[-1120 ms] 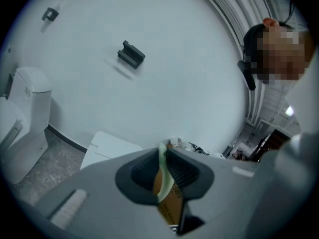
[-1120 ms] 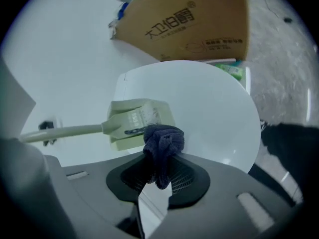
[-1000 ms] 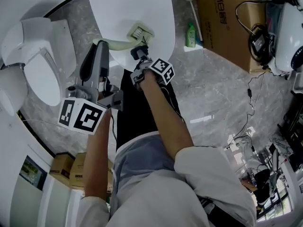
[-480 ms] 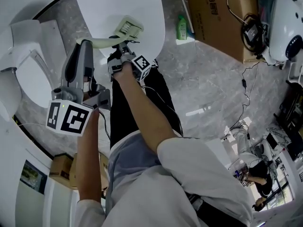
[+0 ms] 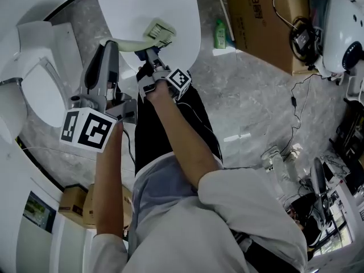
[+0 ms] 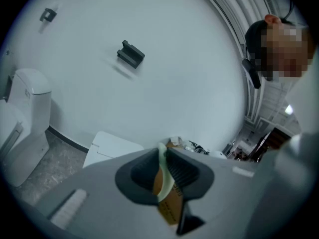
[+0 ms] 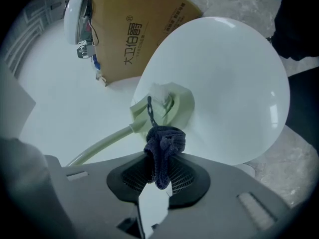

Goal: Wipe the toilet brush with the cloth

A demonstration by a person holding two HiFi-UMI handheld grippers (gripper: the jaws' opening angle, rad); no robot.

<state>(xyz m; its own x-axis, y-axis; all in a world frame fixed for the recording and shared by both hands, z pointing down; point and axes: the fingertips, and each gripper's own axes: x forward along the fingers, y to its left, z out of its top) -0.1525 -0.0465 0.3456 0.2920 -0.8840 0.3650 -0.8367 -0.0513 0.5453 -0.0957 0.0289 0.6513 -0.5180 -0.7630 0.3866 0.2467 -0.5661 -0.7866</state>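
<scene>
The left tongs (image 6: 162, 172) pinch the light, stiff-looking brush handle (image 6: 166, 182) while the right tongs (image 7: 162, 176) squeeze the soft cloth (image 7: 164, 141), brush head (image 7: 172, 106) at its 12 o'clock.

You are working in even, cool, diffuse light that is casting only soft shadows. Both gripper views are bowing and darkening into black corners, with the left tool (image 6: 163, 157) and right tool (image 7: 159, 167) blurring up close.

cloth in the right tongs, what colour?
Dark navy blue, a knitted-looking cloth. Shows best in the right gripper view.
</scene>
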